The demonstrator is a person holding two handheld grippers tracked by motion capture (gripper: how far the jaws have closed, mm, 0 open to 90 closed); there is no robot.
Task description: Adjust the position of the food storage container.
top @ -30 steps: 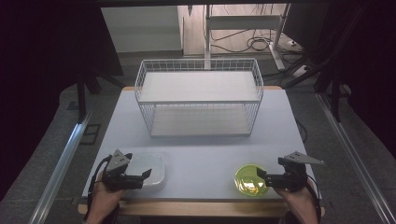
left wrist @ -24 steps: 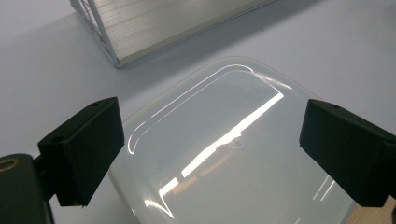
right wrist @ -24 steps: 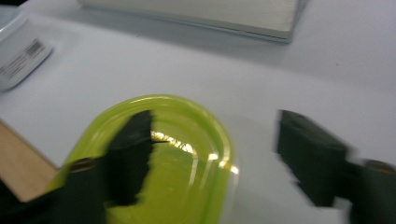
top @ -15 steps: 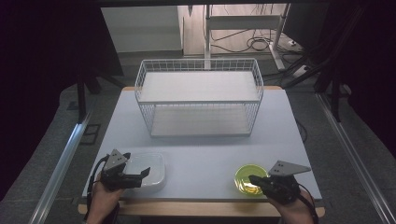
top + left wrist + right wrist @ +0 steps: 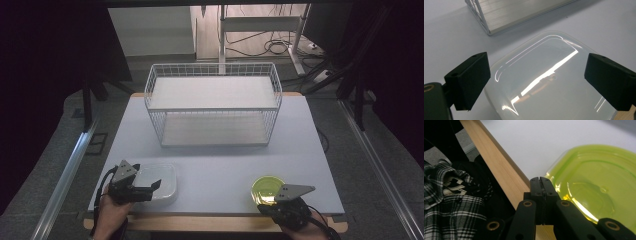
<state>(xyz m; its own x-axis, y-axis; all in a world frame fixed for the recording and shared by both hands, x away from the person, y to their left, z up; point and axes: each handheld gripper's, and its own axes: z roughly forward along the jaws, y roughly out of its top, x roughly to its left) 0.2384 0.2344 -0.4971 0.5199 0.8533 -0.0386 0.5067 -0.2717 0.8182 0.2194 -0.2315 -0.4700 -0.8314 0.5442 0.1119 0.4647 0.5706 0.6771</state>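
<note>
A translucent white rectangular lid (image 5: 159,181) lies flat at the table's front left. My left gripper (image 5: 153,189) hovers over its near side, open, and in the left gripper view the lid (image 5: 544,82) spans the gap in the left gripper (image 5: 539,63) untouched. A yellow-green translucent round dish (image 5: 266,188) sits at the front right. My right gripper (image 5: 264,205) is at the table's front edge just before it. In the right gripper view the right gripper (image 5: 541,182) is shut with nothing in it, its tip beside the rim of the dish (image 5: 599,180).
A white wire basket (image 5: 212,107) with a shelf stands across the back middle of the white table (image 5: 220,165). The wooden front edge (image 5: 499,167) runs under the right gripper, with a plaid garment (image 5: 446,205) below it.
My right gripper has come from the right of the green dish toward the person, down to the table's front edge. The left gripper has barely shifted over the white lid.
</note>
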